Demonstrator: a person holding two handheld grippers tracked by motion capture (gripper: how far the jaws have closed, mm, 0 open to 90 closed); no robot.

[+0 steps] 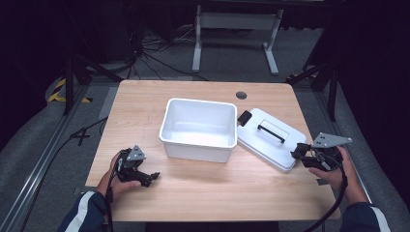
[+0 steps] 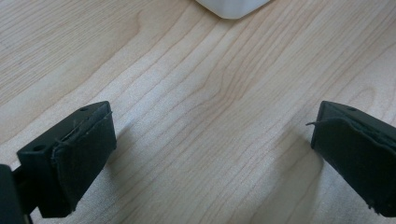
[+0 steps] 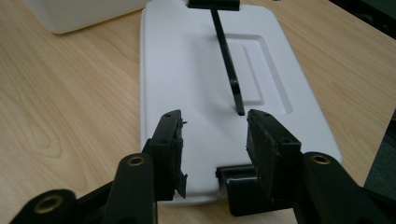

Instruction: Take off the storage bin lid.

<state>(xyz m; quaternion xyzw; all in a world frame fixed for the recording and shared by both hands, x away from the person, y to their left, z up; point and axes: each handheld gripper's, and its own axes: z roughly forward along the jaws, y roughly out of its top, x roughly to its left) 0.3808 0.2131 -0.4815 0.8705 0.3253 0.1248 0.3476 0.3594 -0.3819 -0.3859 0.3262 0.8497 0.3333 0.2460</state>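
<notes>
Centrally in the high view, a white plastic bin (image 1: 198, 129) sits open on the wooden tabletop (image 1: 145, 101), and its white lid (image 1: 270, 137) with a black handle (image 1: 270, 133) lies flat just right of it, touching or nearly touching the bin's right wall. At lower left of that frame the left tongs (image 1: 153, 177) rest low over bare wood, well apart from the bin; in the left gripper view they (image 2: 212, 154) stand wide open and hold nothing, with a corner of the bin (image 2: 232, 7) at the top edge. At right, the right tongs (image 1: 296, 152) sit at the lid's near edge. In the right gripper view they (image 3: 214, 135) are partly open over the lid (image 3: 187, 84), empty, the handle (image 3: 227, 56) running away from the gap between them.
</notes>
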